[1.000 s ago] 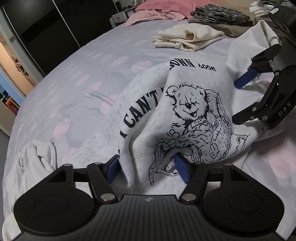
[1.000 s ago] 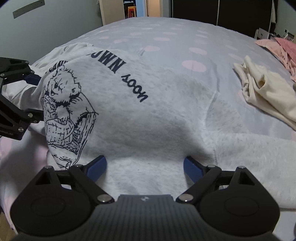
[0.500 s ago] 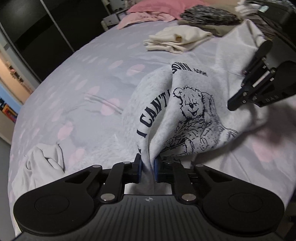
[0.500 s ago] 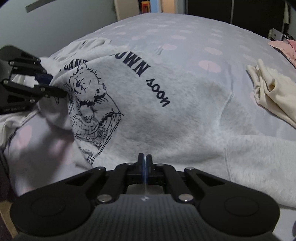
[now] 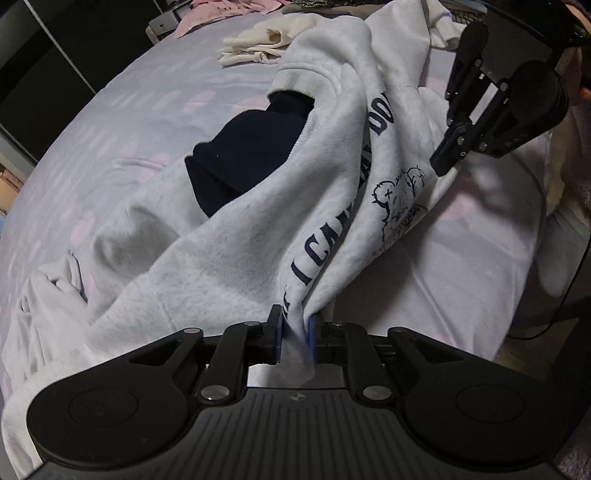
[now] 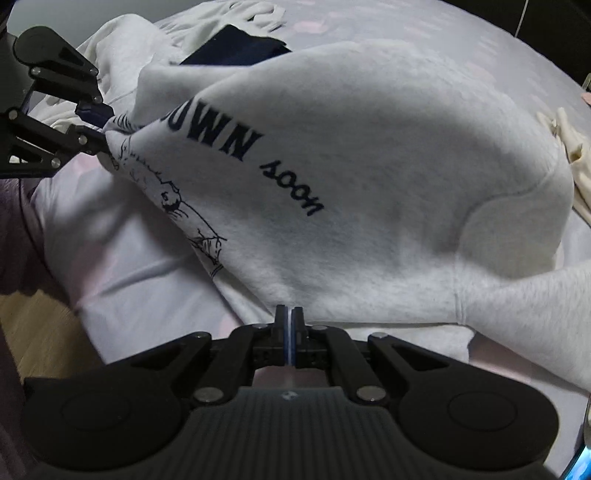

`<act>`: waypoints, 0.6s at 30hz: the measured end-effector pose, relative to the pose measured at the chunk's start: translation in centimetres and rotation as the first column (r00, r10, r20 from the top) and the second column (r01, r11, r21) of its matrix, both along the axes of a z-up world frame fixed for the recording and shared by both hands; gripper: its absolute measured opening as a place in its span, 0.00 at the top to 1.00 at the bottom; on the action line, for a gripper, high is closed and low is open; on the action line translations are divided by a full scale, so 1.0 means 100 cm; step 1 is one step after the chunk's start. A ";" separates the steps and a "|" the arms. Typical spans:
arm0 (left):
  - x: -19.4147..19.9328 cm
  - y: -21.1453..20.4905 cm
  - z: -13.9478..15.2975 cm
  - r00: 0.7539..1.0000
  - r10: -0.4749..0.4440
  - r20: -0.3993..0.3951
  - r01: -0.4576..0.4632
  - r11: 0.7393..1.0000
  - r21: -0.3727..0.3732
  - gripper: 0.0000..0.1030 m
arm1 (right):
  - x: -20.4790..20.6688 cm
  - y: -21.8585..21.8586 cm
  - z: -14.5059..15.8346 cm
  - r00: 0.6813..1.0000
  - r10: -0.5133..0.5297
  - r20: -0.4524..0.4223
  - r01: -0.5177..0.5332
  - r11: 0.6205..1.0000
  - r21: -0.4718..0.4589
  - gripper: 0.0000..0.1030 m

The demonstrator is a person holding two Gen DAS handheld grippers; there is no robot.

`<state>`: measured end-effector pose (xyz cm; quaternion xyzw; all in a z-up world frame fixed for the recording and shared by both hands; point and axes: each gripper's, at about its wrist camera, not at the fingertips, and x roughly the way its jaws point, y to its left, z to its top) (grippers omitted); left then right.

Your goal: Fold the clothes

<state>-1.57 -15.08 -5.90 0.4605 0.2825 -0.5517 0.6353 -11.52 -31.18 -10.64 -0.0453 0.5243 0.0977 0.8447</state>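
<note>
A grey sweatshirt (image 5: 240,258) with a bear print and dark lettering hangs lifted between both grippers above the bed. My left gripper (image 5: 294,325) pinches a fold of it beside the lettering; its jaws are opening slightly, with the cloth still between the blue pads. The right wrist view shows that gripper (image 6: 101,129) at the left, biting the printed edge. My right gripper (image 6: 289,317) is shut on the sweatshirt's (image 6: 369,147) near edge, and shows as the black gripper (image 5: 441,168) at the upper right in the left wrist view.
A dark navy garment (image 5: 243,155) lies on the bed under the raised sweatshirt. A cream garment (image 5: 266,40) and pink clothes (image 5: 221,11) sit farther back. White cloth (image 5: 40,295) lies at the left. The lilac dotted sheet (image 5: 129,110) covers the bed; wooden floor (image 6: 37,325) shows past its edge.
Both grippers went from open to shut on the sweatshirt, then lifted and pulled it toward the bed's near edge. That uncovered the navy garment beneath it.
</note>
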 end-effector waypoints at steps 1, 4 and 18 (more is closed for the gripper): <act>0.000 0.002 0.002 1.000 0.004 -0.003 -0.004 1.000 -0.008 0.83 | -0.003 0.001 0.002 1.000 0.001 0.000 -0.001 1.000 -0.003 0.99; 0.002 0.007 0.008 1.000 0.006 0.001 -0.006 1.000 -0.021 0.77 | -0.010 0.000 0.008 1.000 0.001 0.002 -0.001 1.000 -0.007 0.98; 0.063 0.004 0.066 0.996 0.079 0.052 -0.068 0.979 -0.190 0.54 | -0.003 -0.051 0.052 0.995 0.017 0.098 -0.006 0.993 -0.115 0.58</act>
